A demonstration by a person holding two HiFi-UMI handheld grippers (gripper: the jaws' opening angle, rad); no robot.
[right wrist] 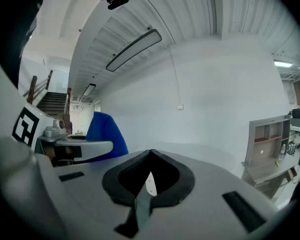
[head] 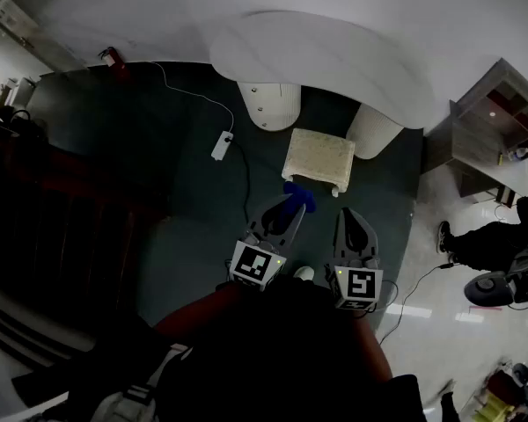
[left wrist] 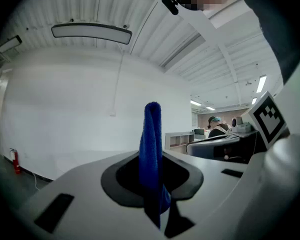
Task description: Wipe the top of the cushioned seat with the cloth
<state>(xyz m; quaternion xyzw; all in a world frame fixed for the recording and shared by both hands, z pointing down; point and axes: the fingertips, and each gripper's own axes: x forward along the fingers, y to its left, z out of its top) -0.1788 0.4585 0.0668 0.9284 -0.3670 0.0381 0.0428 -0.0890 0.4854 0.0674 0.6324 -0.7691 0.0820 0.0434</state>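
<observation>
In the head view, the cream cushioned seat stands on dark carpet, partly under the edge of a white table. A white power strip lies to the seat's left and a person stands well off to its right. The left gripper hovers just in front of the seat's near edge, with the blue cloth at its tip, off the cushion. The right gripper hangs beside it, also short of the seat. In the left gripper view, the left gripper's jaws pinch the cloth, which stands upright between them. In the right gripper view, the right gripper's jaws are pressed together with nothing between them, and the cloth shows at the left.
</observation>
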